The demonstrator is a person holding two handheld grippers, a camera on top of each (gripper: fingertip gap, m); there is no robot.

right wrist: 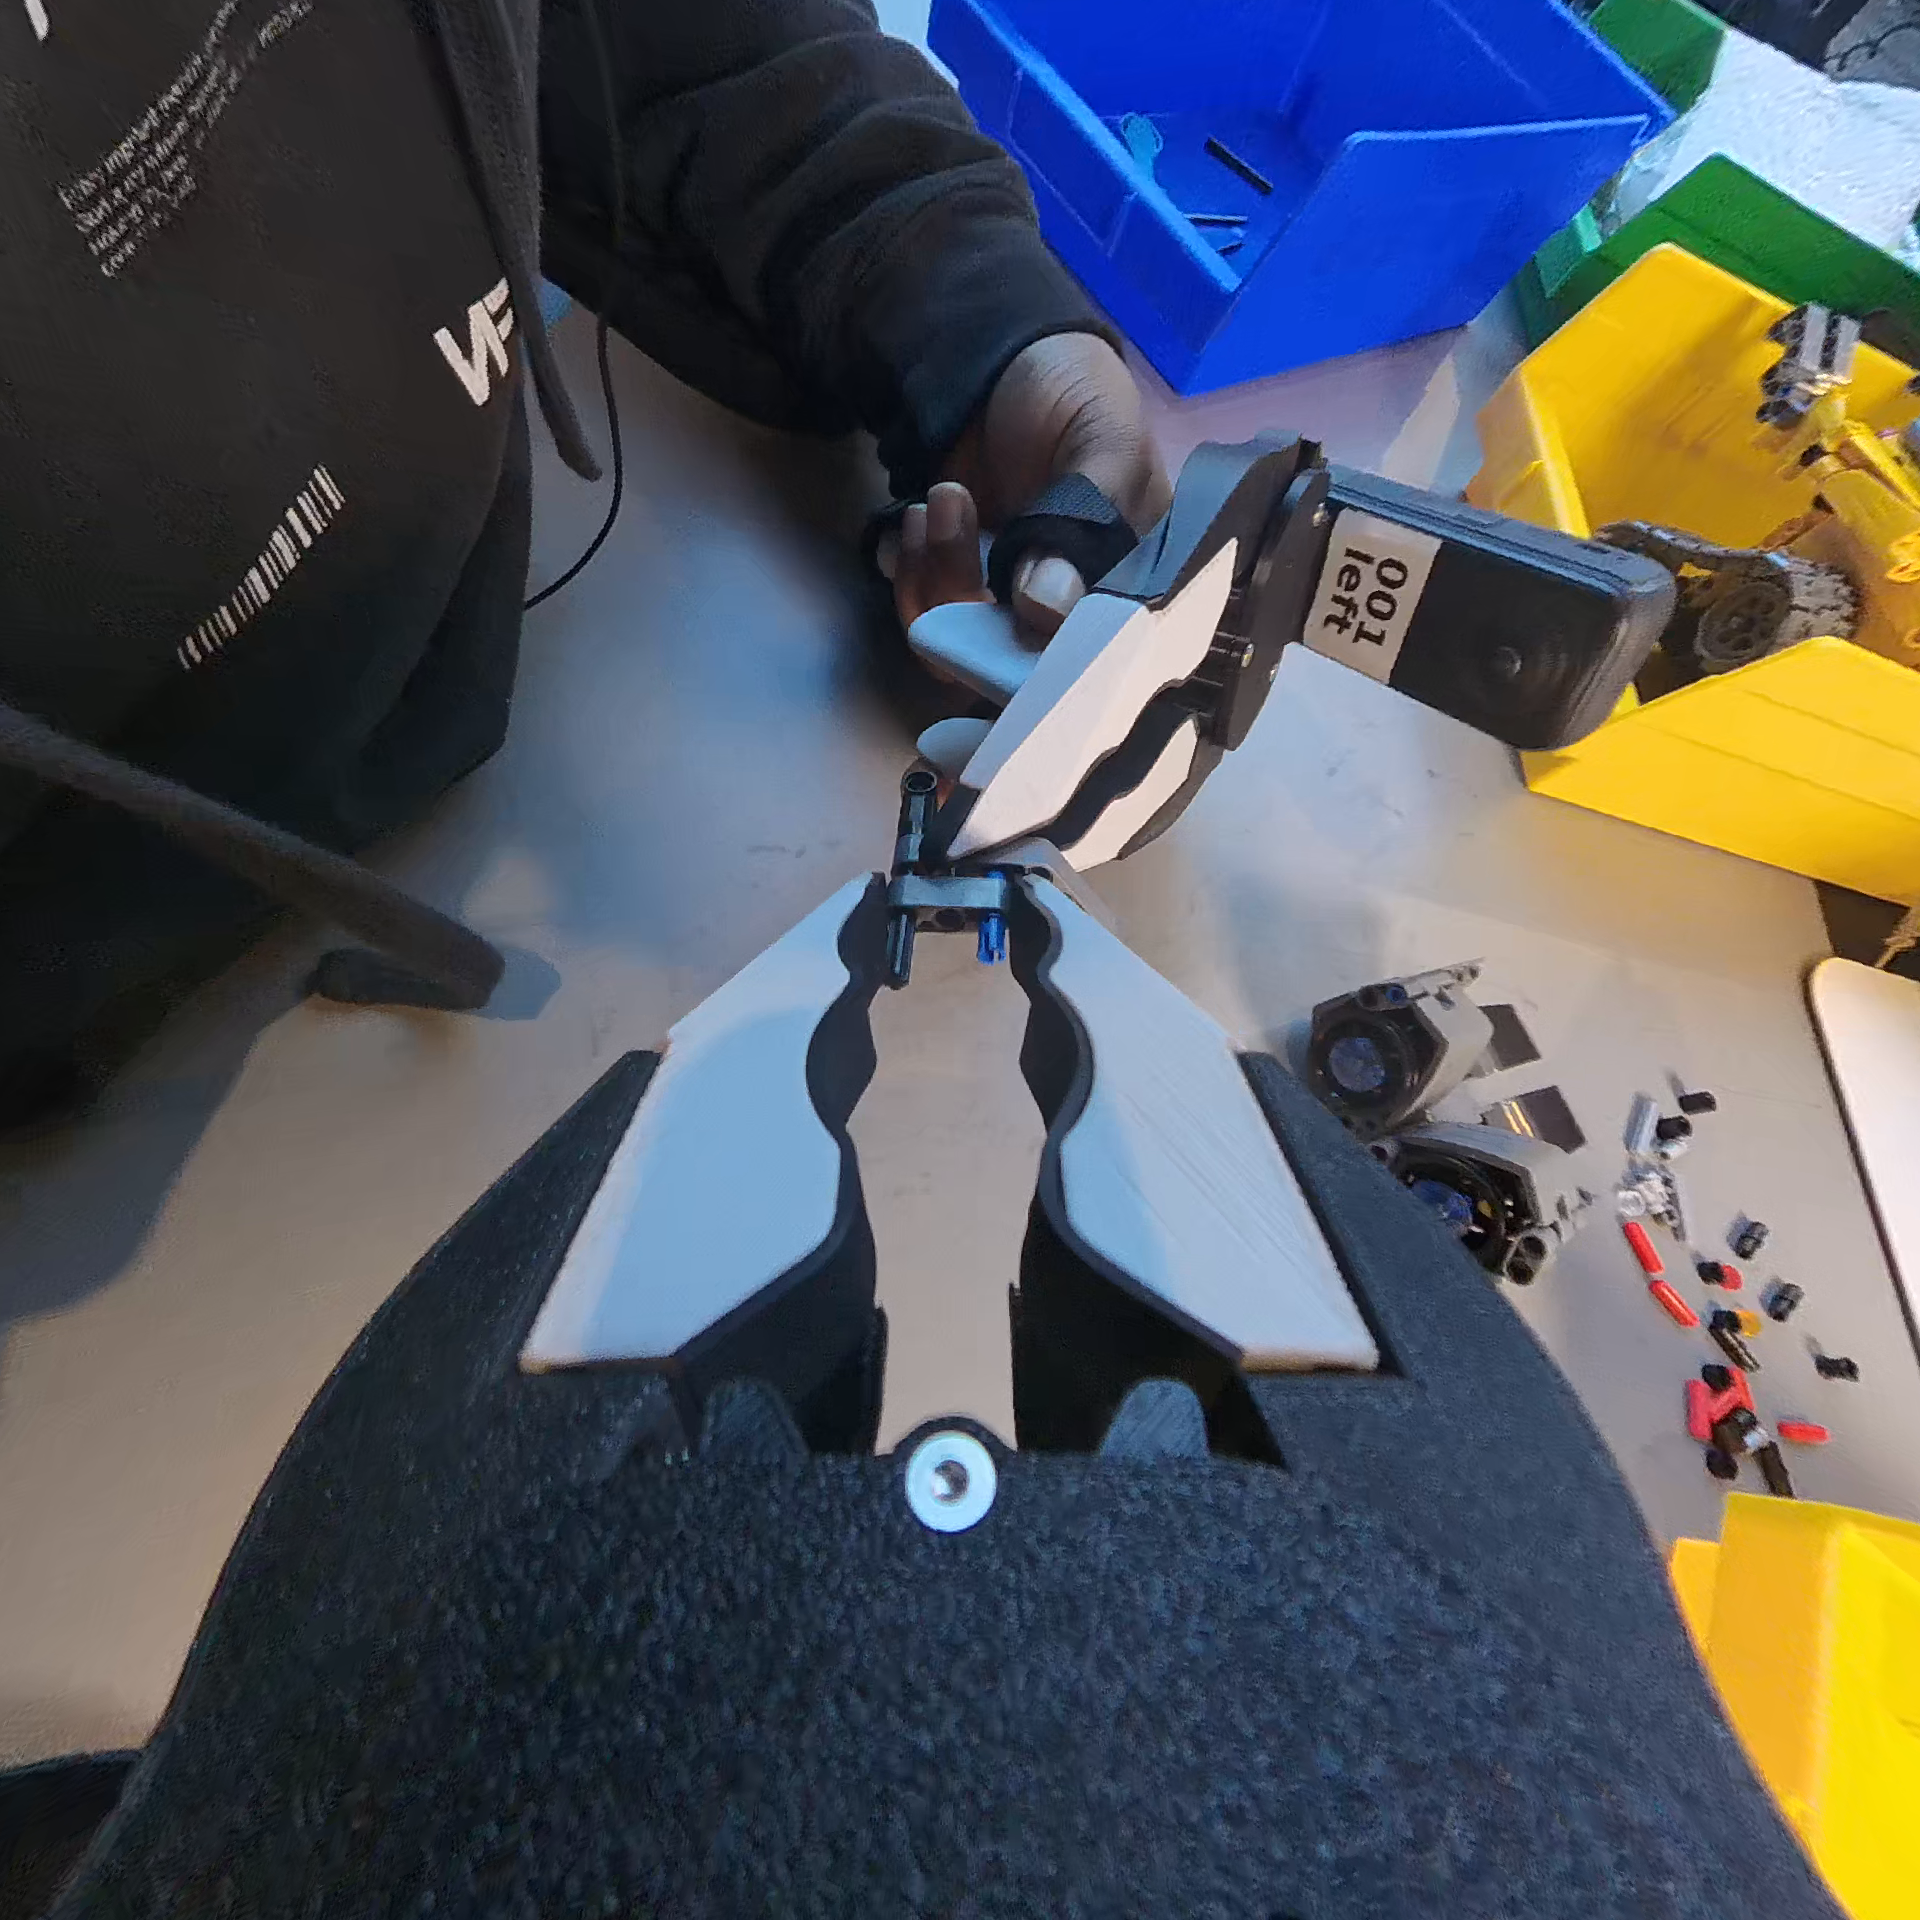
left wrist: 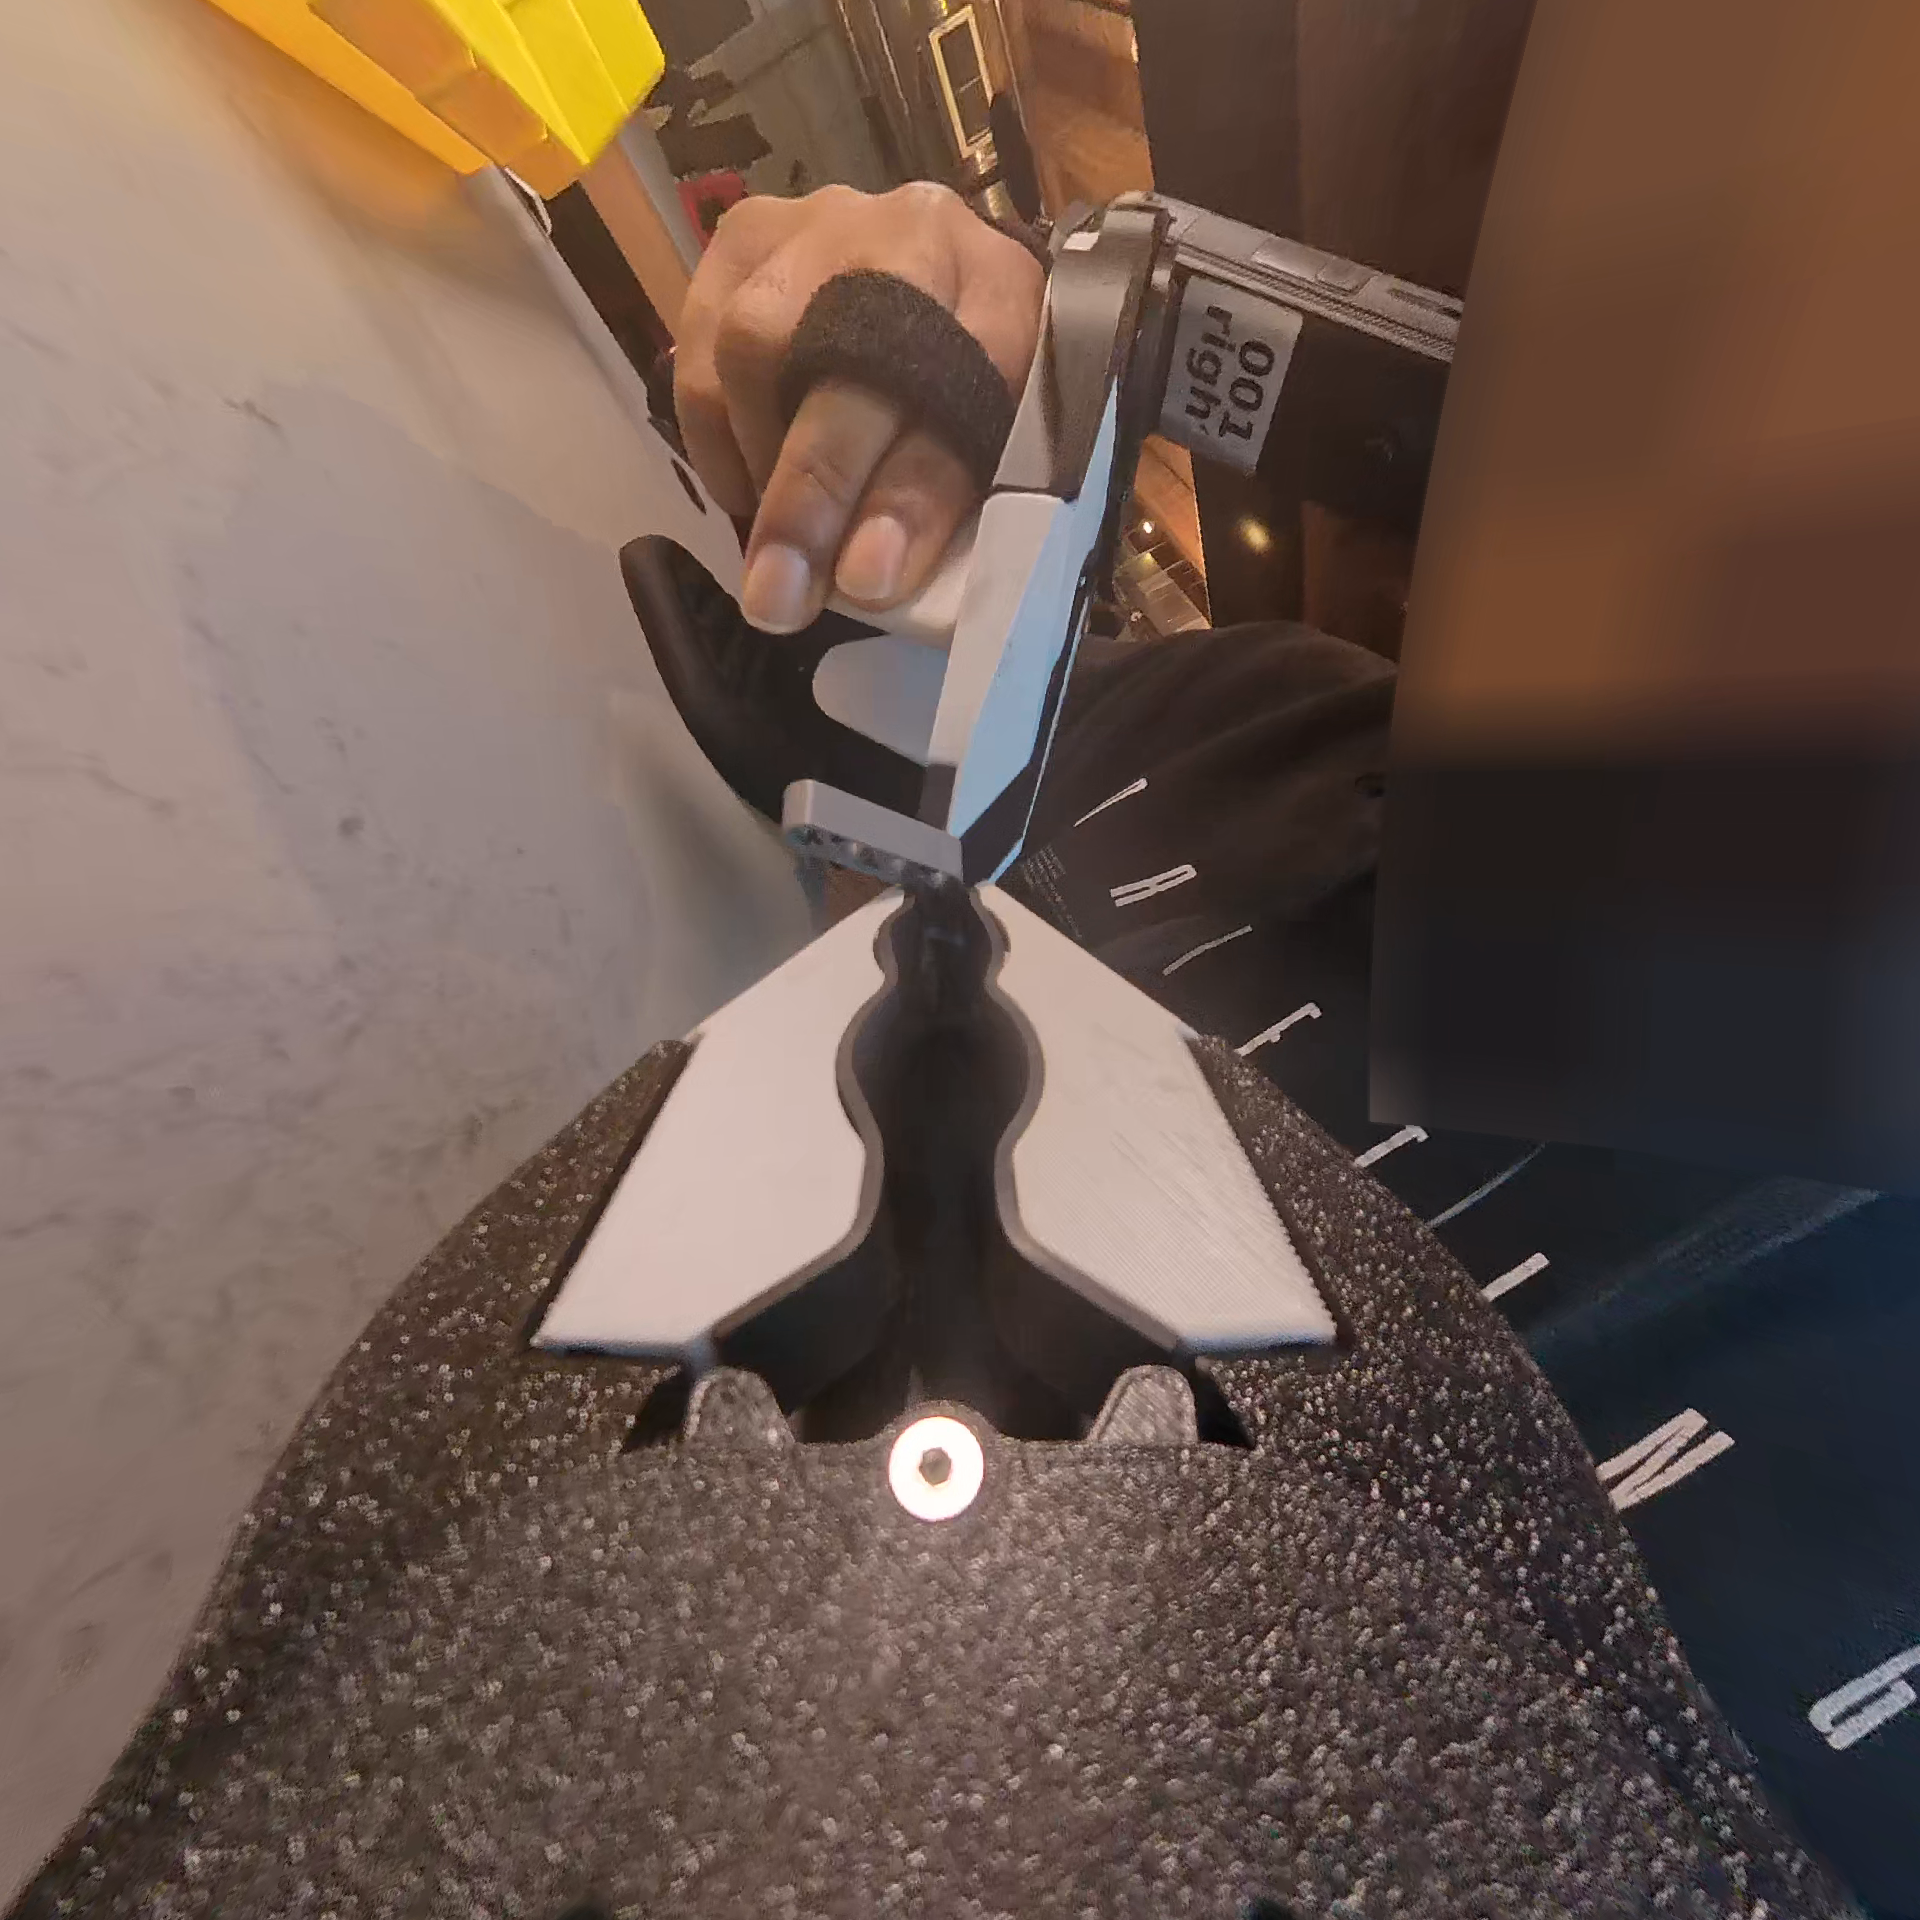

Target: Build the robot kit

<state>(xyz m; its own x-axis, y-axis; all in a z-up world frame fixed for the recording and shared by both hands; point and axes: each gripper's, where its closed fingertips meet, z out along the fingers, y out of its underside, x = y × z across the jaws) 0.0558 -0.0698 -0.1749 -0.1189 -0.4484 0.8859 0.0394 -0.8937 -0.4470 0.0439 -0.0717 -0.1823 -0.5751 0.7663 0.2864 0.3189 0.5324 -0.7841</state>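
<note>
My right gripper is shut on a short dark grey beam that carries a black pin and a blue pin, and holds it just above the grey table. My left gripper comes in from the upper right, its tips right against the beam. It is pinched on a thin black pin at the beam's left end. In the left wrist view my left gripper is closed on something small and dark, with the grey beam just beyond its tips.
A blue bin, a green bin and yellow bins stand at the back right, one holding a yellow tracked model. Grey and black blocks and loose small pins lie to the right. A person in a black hoodie is on the left. Left and right tips are no more than a few centimetres apart.
</note>
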